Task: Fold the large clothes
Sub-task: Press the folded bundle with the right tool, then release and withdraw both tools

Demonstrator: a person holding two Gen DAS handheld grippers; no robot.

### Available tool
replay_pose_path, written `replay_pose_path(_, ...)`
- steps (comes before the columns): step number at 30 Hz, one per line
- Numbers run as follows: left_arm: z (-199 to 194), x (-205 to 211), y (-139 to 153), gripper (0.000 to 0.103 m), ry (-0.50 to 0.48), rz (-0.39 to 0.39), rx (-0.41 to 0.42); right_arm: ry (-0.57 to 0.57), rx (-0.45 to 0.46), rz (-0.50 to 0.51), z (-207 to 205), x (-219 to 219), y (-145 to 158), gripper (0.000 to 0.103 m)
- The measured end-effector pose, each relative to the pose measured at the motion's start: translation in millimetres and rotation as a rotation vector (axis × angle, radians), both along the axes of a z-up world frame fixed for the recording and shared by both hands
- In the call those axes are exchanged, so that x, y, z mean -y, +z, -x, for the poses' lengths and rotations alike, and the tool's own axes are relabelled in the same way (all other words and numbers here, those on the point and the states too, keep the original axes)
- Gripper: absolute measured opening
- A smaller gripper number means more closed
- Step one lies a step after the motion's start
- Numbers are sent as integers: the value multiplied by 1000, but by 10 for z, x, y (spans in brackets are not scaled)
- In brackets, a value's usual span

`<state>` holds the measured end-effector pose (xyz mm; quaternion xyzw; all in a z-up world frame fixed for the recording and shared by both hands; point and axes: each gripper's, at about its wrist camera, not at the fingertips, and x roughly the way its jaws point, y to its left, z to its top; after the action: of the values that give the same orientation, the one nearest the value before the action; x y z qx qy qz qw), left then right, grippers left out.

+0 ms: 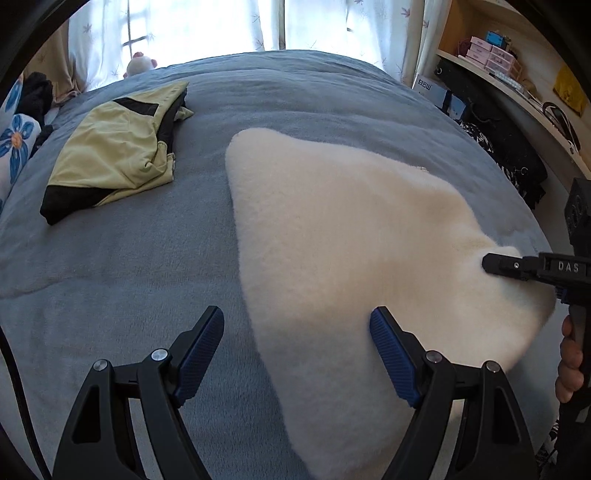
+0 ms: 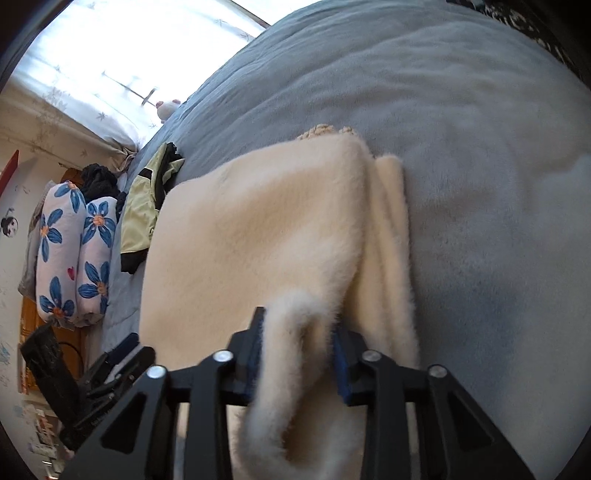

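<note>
Bed (image 1: 110, 258): one, under a grey-blue blanket, spread out beneath both pairs of my fingers and running to the curtained window (image 1: 221, 22) far ahead.
Cream fleece garment (image 1: 332, 240): one, the large piece I am folding. It lies on the blanket straight ahead of my left fingers and reaches under my left gripper's right-hand finger. From my right side I see it partly doubled over, with layered edges stacked along its right side and a rolled fold rising toward my right fingers.
Yellow-green and black garment (image 1: 118, 151): one, already folded, on the blanket well ahead and to the left of my left fingers, apart from the fleece.
Flower-print pillows (image 2: 70, 251): two, side by side, white with blue flowers, at the bed's edge far to the left of my right fingers.
Dark clothes heap (image 2: 98, 181): one, just beyond the pillows.
Left gripper (image 1: 295, 325): one, fingers spread wide with nothing between them; the left finger stands over bare blanket, the right one over the fleece.
Right gripper (image 2: 299, 339): one, fingers narrow and clamped on the rolled fold of fleece, which bulges out between the blue pads (image 2: 341, 365).
My hand (image 1: 570, 362): one in sight, wrapped round the right gripper's handle.
Soft toy (image 1: 138, 64): one, small and pale, at the far end of the bed by the window.
</note>
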<state>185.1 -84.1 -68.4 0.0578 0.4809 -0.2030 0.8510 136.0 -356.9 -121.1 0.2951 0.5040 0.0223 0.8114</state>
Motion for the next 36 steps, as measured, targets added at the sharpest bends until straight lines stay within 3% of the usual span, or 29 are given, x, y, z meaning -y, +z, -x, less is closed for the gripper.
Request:
replay_pose_path(5,86,91,97,56,-43,-4,15,-11,146,94,412,-61,347,18)
replay_pose_path(8,217,116,108,50,-66,18,20,-40,193,116,693,-64,410,18)
replay_pose_path(11,324,177,-28,50,-65,-7,50,-43,138,190,714,-102,127,18)
replay_pose_path(14,458,311,-129,50,-71,-93,143,-69,96,159,646,-52,-217,19)
replay_pose_path(18,529,381,-85,51,-95,-142,174,-89,81,132,626,-10,-89,26)
replay_pose_path(22,473,331,64,56,-146,-88,137,-96,80,170,559,96,104,39)
replay_pose_path(24,376,273,139,63,-139,-43,125,-109,87,167,464,185,151,42)
replay_pose_path(29,-108,141,205,67,-63,57,57,-125,55,140,-11,406,104,43)
replay_pose_path(33,-510,131,76,67,-15,76,-8,-142,-2,98,-411,568,-67,43)
replay_pose_path(36,-696,142,-16,62,3,120,-52,-144,4,44,-557,667,-191,40)
